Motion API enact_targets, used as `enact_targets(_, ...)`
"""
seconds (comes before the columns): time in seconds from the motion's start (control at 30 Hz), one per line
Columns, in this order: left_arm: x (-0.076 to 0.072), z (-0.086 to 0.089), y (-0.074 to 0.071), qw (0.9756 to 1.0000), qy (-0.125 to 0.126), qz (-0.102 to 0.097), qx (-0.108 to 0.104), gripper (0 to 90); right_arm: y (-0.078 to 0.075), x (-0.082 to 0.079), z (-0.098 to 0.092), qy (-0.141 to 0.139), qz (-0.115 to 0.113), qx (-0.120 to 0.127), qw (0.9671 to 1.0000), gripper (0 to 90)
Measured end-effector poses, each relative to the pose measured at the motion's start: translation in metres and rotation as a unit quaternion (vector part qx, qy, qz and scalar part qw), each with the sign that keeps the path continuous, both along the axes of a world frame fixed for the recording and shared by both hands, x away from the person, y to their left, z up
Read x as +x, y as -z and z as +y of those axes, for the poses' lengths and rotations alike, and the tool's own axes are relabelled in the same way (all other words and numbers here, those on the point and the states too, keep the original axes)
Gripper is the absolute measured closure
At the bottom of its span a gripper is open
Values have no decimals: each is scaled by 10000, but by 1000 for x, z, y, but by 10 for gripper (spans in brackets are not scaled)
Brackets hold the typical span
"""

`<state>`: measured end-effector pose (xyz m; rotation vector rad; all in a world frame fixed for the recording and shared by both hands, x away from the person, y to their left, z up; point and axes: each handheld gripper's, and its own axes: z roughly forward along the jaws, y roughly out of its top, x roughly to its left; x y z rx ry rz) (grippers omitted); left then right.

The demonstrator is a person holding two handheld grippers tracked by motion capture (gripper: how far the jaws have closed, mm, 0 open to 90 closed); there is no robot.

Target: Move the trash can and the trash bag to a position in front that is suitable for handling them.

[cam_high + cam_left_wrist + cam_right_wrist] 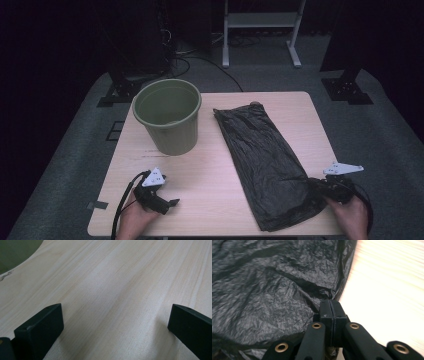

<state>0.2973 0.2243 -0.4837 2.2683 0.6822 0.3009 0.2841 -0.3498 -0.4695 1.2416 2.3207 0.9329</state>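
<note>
Black bin bag flat on table's right half, near edge pinched by closed right gripper; left gripper open, idle; green bin far left, unlined.

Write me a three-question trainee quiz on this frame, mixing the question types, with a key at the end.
1. True or false: the left claw is shut on the green bin.
2. Multiple choice: the right claw meets the black bag at A) the bag's far end, B) the near right edge, C) its middle.
3. Short answer: where does the bin stand relative to the bag, seen from the high view?

Key:
1. False. Its jaws stand wide apart over bare table, with nothing between them.
2. B. The jaws are pressed together at the bag's edge; whether plastic is pinched between them cannot be told.
3. To the bag's left, upright and apart from it.
</note>
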Motion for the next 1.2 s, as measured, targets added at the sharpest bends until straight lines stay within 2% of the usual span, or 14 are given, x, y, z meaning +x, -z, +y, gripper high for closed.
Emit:
enact_targets(0.07, 0, 0, 0, 10000, 0, 0, 1, 0, 1, 1, -4, 63, 8, -13, 10000, 859)
enact_targets(0.17, 0, 0, 0, 10000, 0, 0, 0, 0, -1, 0, -7, 132, -35, 55, 9999, 689)
enact_targets(0.23, 0, 0, 0, 10000, -1, 0, 0, 0, -8, -3, -4, 154, -173, 97, 9997, 586)
enact_targets(0.27, 0, 0, 0, 10000, -5, 1, 4, 0, -14, -5, -1, 71, -233, 153, 9996, 503)
enact_targets(0.33, 0, 0, 0, 10000, -15, 3, 5, 0, -18, -7, 5, 12, -316, 177, 9993, 438)
enact_targets(0.4, 0, 0, 0, 10000, -17, 3, 5, 0, -21, -7, 10, -6, -335, 181, 9993, 328)
enact_targets(0.47, 0, 0, 0, 10000, -21, 4, 5, 0, -22, -7, 13, -22, -337, 224, 9992, 294)
enact_targets(0.5, 0, 0, 0, 10000, -22, 4, 4, 0, -24, -7, 18, -11, -367, 300, 9989, 177)
enact_targets(0.57, 0, 0, 0, 10000, -21, 3, 4, 0, -25, -6, 21, -21, -380, 301, 9988, 151)
enact_targets(0.67, 0, 0, 0, 10000, -28, 4, 4, 0, -27, -6, 32, -171, -537, 285, 9980, 116)
enact_targets(0.83, 0, -1, 0, 10000, -35, 4, 5, 0, -25, -2, 49, -431, -537, 312, 9971, 68)
enact_targets(0.97, 0, -1, 0, 10000, -42, 3, -1, 0, -22, 4, 66, -534, -639, 312, 9960, 15)
enact_targets(1.17, -1, -1, 0, 10000, -65, 0, 4, 0, -8, 15, 82, -713, -433, 366, 9958, 11)
enact_targets(1.2, -1, -1, 0, 10000, -70, 1, 4, 0, -3, 18, 87, -748, -375, 205, 9963, 11)
